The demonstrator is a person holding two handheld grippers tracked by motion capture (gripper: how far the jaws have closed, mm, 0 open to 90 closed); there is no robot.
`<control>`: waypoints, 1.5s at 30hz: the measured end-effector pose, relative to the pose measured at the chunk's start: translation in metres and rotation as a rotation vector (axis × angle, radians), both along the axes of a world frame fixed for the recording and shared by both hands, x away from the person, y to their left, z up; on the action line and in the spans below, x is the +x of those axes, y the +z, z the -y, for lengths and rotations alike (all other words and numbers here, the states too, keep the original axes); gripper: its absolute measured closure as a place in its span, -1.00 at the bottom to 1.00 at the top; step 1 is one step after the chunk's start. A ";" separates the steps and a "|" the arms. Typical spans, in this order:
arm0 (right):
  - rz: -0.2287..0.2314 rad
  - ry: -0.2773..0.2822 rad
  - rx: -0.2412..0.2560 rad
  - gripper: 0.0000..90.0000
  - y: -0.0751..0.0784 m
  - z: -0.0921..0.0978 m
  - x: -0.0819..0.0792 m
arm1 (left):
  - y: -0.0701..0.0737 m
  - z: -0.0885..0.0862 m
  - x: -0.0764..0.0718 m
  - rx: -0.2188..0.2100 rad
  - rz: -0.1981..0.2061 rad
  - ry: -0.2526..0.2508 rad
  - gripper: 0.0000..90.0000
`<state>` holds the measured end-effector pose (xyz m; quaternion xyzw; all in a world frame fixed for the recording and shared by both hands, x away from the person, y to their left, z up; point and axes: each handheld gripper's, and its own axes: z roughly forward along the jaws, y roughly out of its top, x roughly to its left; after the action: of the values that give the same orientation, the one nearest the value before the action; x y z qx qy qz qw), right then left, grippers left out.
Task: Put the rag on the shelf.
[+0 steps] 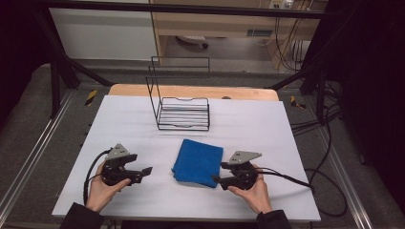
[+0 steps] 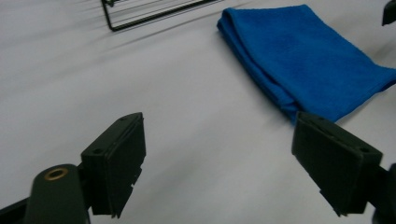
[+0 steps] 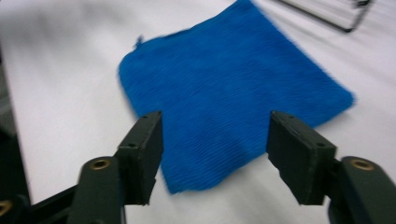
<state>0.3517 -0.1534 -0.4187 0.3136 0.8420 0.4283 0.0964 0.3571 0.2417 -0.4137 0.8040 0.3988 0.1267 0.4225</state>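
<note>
1. A folded blue towel [image 1: 198, 162] lies flat on the white worktop [image 1: 124, 124], near the front edge and between the two hands, with a black wire rack [image 1: 183, 112] standing well apart behind it.
2. The right tongs [image 1: 218, 180] sit at the towel's near right corner, just beside or touching its edge; in the right gripper view their jaws are spread wide and empty, with the cloth straight ahead and its near corner between them.
3. The left tongs [image 1: 149, 170] point at the towel from the left with bare worktop between; their jaws are also spread and hold nothing, and the towel lies ahead and to the right in the left gripper view.
4. The towel's longer axis runs roughly front to back, tilted slightly, with the folded edge on the left.
5. The right hand is clearly nearer, so I judge the next grasp falls to it, at that near corner.
</note>
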 end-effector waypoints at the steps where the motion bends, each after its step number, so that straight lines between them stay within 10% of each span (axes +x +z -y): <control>1: -0.004 -0.034 0.017 -0.19 -0.001 0.002 0.002 | 0.002 0.012 0.001 -0.003 -0.008 -0.001 -0.54; 5: -0.063 -0.152 0.006 -0.16 -0.014 0.005 0.009 | 0.002 0.033 0.006 0.014 -0.025 -0.006 -0.37; 19: -0.093 -0.233 -0.012 0.20 -0.033 -0.003 0.018 | -0.026 0.095 0.029 0.047 -0.138 -0.063 0.17; 38: -0.146 -0.213 0.036 0.90 -0.037 -0.007 0.030 | -0.032 0.104 0.020 0.042 -0.179 -0.028 0.86; 45: -0.089 -0.173 0.001 0.93 -0.032 -0.010 0.041 | -0.026 0.102 0.009 0.021 -0.184 -0.006 0.89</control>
<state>0.3927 -0.1429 -0.4507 0.4038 0.8151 0.4044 0.0955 0.3662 0.1392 -0.4398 0.8178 0.4320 0.0550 0.3762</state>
